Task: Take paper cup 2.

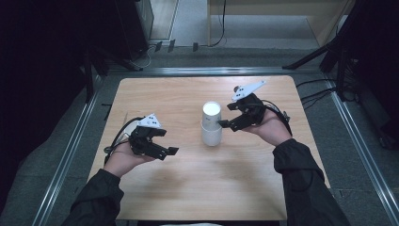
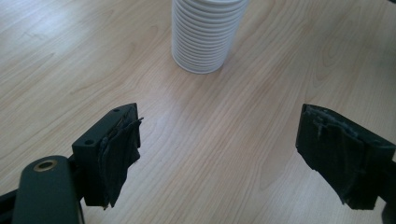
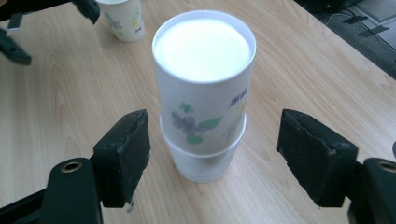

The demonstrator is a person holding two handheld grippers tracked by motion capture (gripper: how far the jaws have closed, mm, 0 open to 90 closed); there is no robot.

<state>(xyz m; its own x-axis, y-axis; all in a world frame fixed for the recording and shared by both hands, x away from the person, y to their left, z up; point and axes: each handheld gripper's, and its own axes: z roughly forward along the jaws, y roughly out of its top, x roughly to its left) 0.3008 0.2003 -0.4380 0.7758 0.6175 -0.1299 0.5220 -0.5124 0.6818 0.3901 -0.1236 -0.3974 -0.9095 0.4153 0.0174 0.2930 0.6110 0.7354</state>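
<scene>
A stack of upside-down white paper cups (image 1: pixel 211 124) stands at the middle of the wooden table (image 1: pixel 197 188). Its top cup (image 3: pixel 204 88) has a flower print, and the rims below it form a ribbed column (image 2: pixel 208 35). My right gripper (image 1: pixel 226 116) is just right of the stack, open, with a jaw on either side of the stack (image 3: pixel 212 154) and its pads clear of the cup walls. My left gripper (image 1: pixel 169 142) is to the left of the stack, pointing at it, and open (image 2: pixel 219 154) with only bare table between its jaws.
A single flower-print cup (image 3: pixel 122 18) stands upright farther off, near the left gripper (image 3: pixel 14 32) as the right gripper view shows it. Metal rails and dark floor run around the table, with cables at the right.
</scene>
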